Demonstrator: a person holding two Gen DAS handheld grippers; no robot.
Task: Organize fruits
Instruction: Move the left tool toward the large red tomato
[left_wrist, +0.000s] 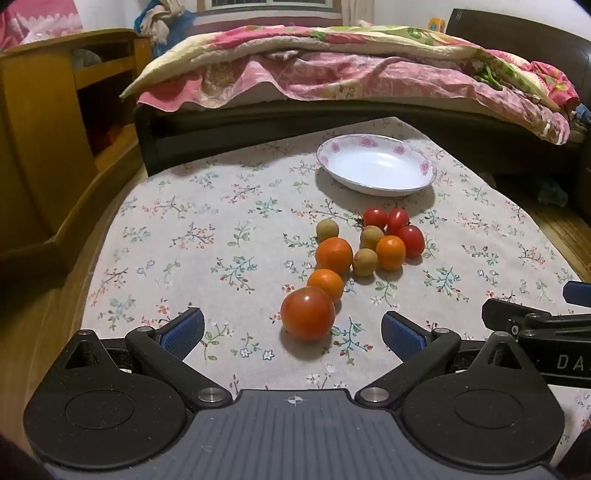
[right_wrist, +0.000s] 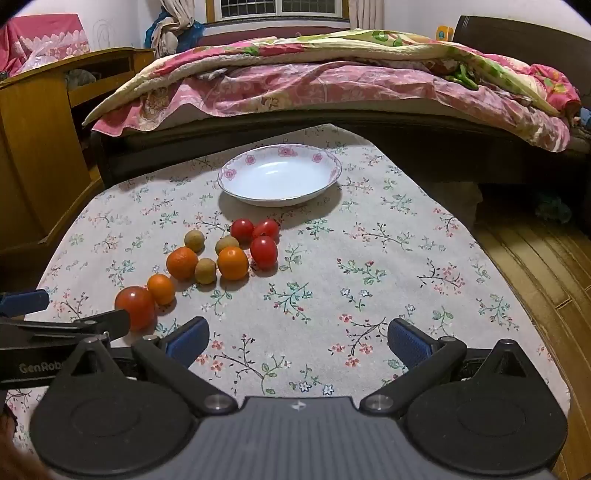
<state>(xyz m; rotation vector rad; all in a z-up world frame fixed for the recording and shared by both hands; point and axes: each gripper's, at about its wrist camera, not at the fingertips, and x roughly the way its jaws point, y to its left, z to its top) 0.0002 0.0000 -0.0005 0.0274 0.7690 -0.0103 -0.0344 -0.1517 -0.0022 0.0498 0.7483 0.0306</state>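
Observation:
A cluster of fruit lies on the floral tablecloth: a large tomato nearest me, three small oranges, three brown longans and three cherry tomatoes. Behind them stands an empty white plate with a pink flower rim. My left gripper is open, just short of the large tomato, which sits between and slightly beyond its blue pads. My right gripper is open over bare cloth, right of the fruit; the large tomato is to its left, the plate ahead.
A bed with pink and floral quilts runs along the table's far side. A wooden cabinet stands at the left. Wooden floor shows past the table's right edge. The other gripper's finger juts in at the right of the left wrist view.

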